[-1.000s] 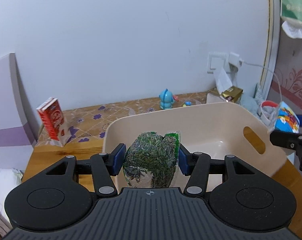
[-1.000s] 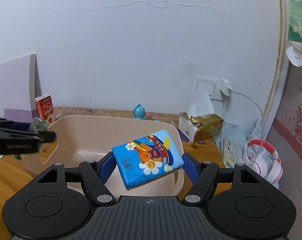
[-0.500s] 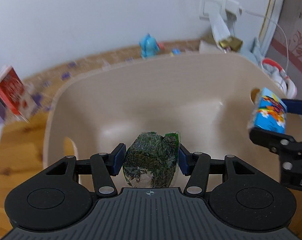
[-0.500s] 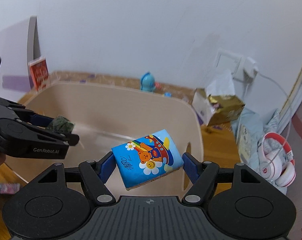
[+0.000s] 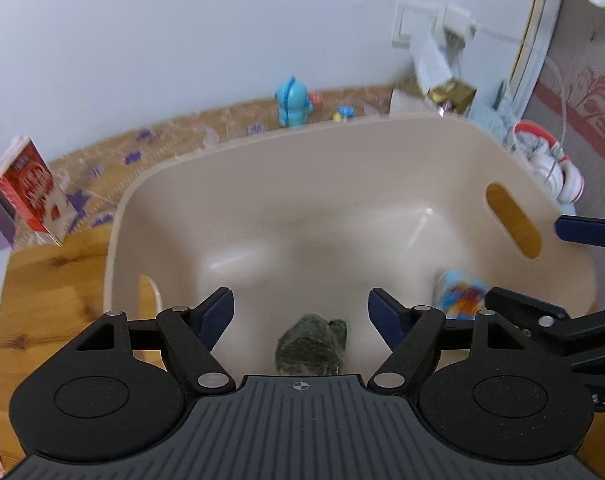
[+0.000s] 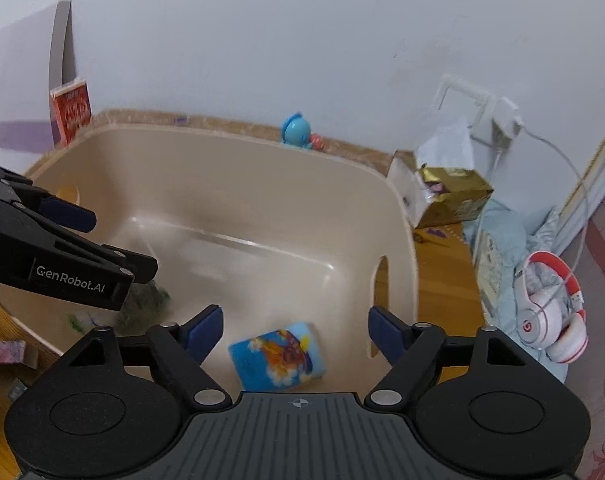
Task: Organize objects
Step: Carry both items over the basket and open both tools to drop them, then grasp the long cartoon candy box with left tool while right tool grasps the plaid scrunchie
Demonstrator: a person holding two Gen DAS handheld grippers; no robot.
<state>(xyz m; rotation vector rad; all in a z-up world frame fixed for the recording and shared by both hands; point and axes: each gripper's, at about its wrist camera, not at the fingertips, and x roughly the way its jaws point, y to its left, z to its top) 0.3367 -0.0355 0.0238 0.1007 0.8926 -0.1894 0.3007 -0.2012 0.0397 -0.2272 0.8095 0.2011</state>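
Note:
A beige plastic bin (image 5: 342, 168) (image 6: 238, 168) with handle slots stands on the wooden table. My left gripper (image 5: 301, 306) is open above the bin's near side; a green bag of dried leaves (image 5: 312, 350) lies free below it, blurred, also showing in the right wrist view (image 6: 142, 304). My right gripper (image 6: 295, 326) is open over the bin's right end; a blue cartoon tissue pack (image 6: 278, 354) lies loose beneath it, also showing in the left wrist view (image 5: 460, 294).
A red carton (image 5: 30, 192) leans at the back left. A blue toy figure (image 5: 292, 100), a gold tissue box (image 6: 450, 192), red-white headphones (image 6: 550, 308) and a wall socket with charger (image 6: 502, 116) stand behind and right of the bin.
Both grippers have opened over the bin. The green bag and the blue tissue pack have left the jaws and dropped into the bin.

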